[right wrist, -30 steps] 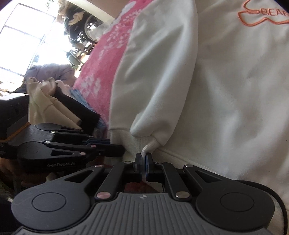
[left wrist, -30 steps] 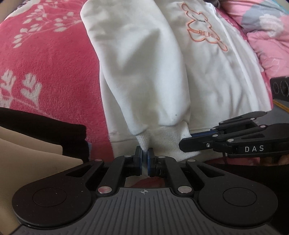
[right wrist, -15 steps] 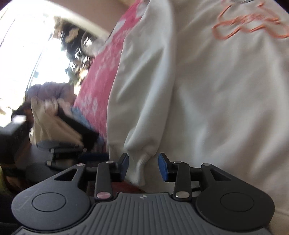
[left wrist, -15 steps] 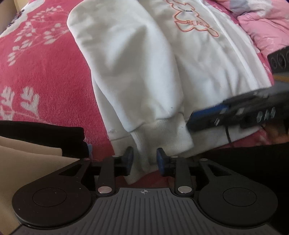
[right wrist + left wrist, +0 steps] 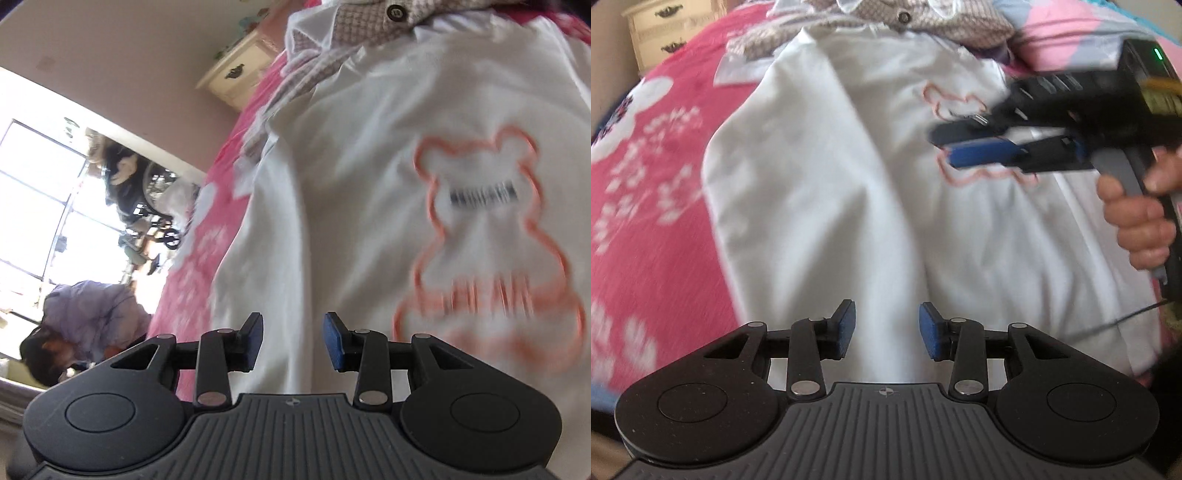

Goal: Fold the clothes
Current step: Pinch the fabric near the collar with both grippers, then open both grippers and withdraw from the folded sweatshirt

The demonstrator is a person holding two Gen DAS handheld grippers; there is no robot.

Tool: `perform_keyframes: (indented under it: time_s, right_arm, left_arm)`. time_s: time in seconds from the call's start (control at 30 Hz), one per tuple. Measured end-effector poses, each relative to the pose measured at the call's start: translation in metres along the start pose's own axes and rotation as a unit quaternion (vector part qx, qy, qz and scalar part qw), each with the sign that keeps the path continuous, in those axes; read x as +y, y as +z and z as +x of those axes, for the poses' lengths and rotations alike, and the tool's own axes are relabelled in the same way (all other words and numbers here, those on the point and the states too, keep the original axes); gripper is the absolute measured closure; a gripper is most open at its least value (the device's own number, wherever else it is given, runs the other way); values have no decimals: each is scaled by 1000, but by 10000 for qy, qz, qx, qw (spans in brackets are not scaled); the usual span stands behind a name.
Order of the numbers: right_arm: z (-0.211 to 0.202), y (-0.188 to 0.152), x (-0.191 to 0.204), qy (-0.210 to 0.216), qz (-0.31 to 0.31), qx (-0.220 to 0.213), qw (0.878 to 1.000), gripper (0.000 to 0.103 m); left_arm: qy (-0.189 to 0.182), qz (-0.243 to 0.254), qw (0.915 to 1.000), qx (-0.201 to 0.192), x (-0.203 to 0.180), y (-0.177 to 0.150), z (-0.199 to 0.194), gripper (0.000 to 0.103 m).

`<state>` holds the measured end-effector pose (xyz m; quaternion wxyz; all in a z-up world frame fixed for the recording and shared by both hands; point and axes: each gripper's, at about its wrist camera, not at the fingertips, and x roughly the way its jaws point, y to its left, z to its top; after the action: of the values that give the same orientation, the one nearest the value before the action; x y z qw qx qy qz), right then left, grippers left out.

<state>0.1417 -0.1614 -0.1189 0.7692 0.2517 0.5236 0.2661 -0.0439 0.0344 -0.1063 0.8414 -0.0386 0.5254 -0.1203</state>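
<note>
Left wrist view: the left gripper (image 5: 886,328) hovers over a white sweatshirt with an orange bear outline (image 5: 849,206) spread on a pink fleece blanket with white flowers (image 5: 650,206); its blue-padded jaws are opening, gripping nothing. The right gripper (image 5: 945,144), held in a hand (image 5: 1137,221), hangs over the print.

Right wrist view: the right gripper's jaws stand apart, empty, above the sweatshirt, bear print to the right. A checked grey garment (image 5: 376,18) lies at the collar, a cream drawer cabinet (image 5: 240,70) behind

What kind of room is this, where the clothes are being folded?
Most likely a bedroom. A white sweatshirt lies spread on a pink flowered blanket, as on a bed, and a cream chest of drawers stands against the wall behind it.
</note>
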Motion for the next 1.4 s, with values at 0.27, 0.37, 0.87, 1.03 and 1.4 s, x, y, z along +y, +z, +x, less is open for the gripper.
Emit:
perform_keyframes:
  time_s: [0.27,0.37,0.87,1.03,1.4]
  right_arm:
    - [86,57,16,-437,-674,261,9964,69]
    - [105,61,17,-587,-916,350,9934,90]
    - [80,56,6,-791,-1042,-445,9904,101]
    - [93,47,2,-1128,-1262,-418,9847,101]
    - [92,35,21,-1939,-2210,-666,9535,96]
  left_arm:
    - [167,194,9996,-146,-19,9,38,65]
    - [204,291,9990,-257,-19,5,40,70]
    - [-482,255,9961,-698,-14,16,40,103]
    - [-548,-13,9973,-495,-8,15,59,102]
    - [-935,-254,9942,-460,0,8,39,83]
